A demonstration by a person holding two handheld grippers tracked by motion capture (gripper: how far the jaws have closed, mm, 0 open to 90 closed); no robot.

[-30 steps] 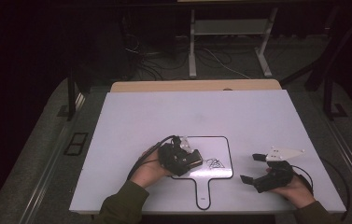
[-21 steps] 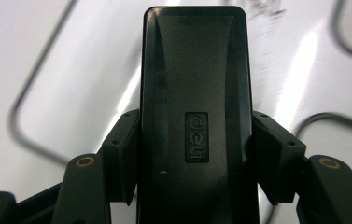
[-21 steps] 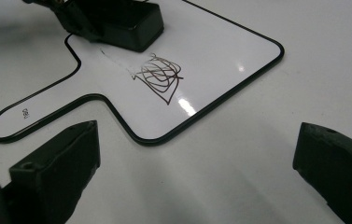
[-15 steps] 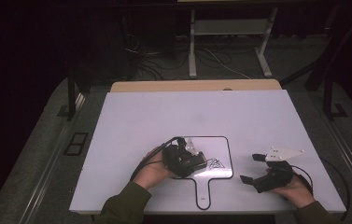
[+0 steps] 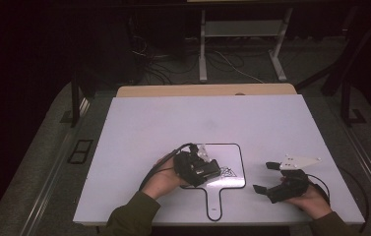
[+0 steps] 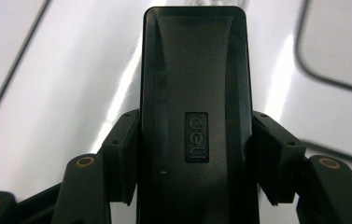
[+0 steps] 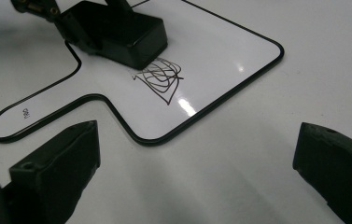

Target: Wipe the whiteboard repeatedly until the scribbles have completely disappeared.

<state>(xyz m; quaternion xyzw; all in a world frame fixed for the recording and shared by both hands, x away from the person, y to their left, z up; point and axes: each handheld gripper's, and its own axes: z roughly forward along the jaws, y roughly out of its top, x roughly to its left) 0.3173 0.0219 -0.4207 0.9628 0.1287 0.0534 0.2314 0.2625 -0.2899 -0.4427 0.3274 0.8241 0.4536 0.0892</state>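
Observation:
A small paddle-shaped whiteboard with a black rim lies on the white table, its handle toward the person. A black scribble is drawn on it. My left gripper is shut on a black eraser, whose pads clamp its two sides. The eraser sits flat on the board right beside the scribble, at its left edge in the high view. Right of the board my right gripper rests on the table, jaws wide open with nothing between them.
A wooden strip borders the table's far edge. Beyond it stand metal frame legs and loose cables on a dark floor. Each gripper trails a cable over the table near the front edge.
My left gripper has slid a little to the right across the board with the eraser, closer to the scribble. The right gripper has stayed where it was.

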